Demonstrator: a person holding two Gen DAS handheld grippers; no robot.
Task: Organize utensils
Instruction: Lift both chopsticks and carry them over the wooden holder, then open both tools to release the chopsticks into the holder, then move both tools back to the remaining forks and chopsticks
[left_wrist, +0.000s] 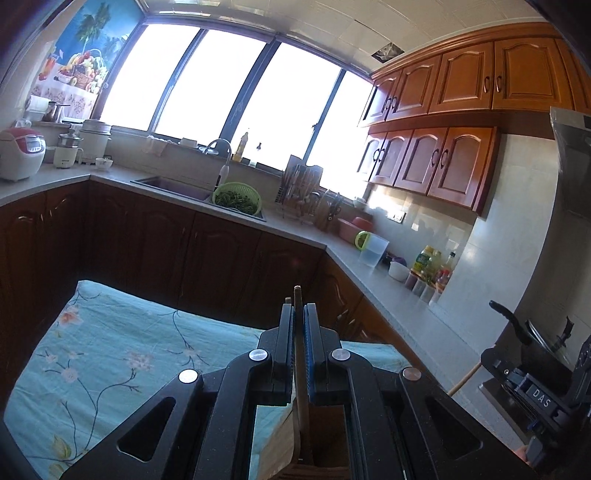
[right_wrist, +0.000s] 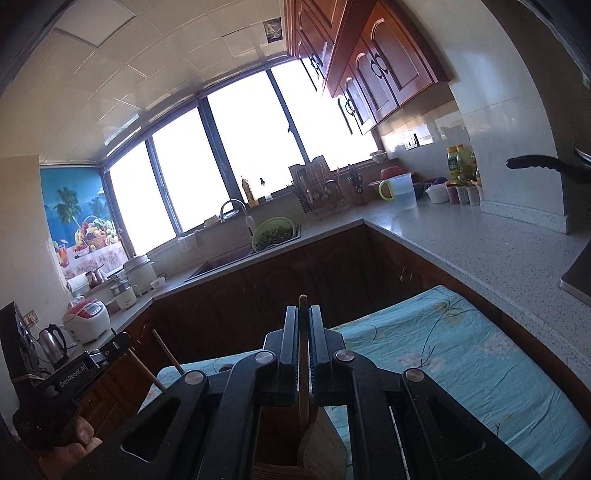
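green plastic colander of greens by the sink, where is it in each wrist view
Left wrist view: the green plastic colander of greens sits left of centre in the upper half, at the sink's right end, just below the curved tap.
Right wrist view: the green plastic colander of greens sits near the middle, also at the sink's right end.
Shared landmark: the wire dish rack stands just to its right in both.

A thin wooden utensil (left_wrist: 297, 295) stands upright; another wooden utensil (right_wrist: 303, 306) stands upright above a wooden holder (right_wrist: 284, 443).
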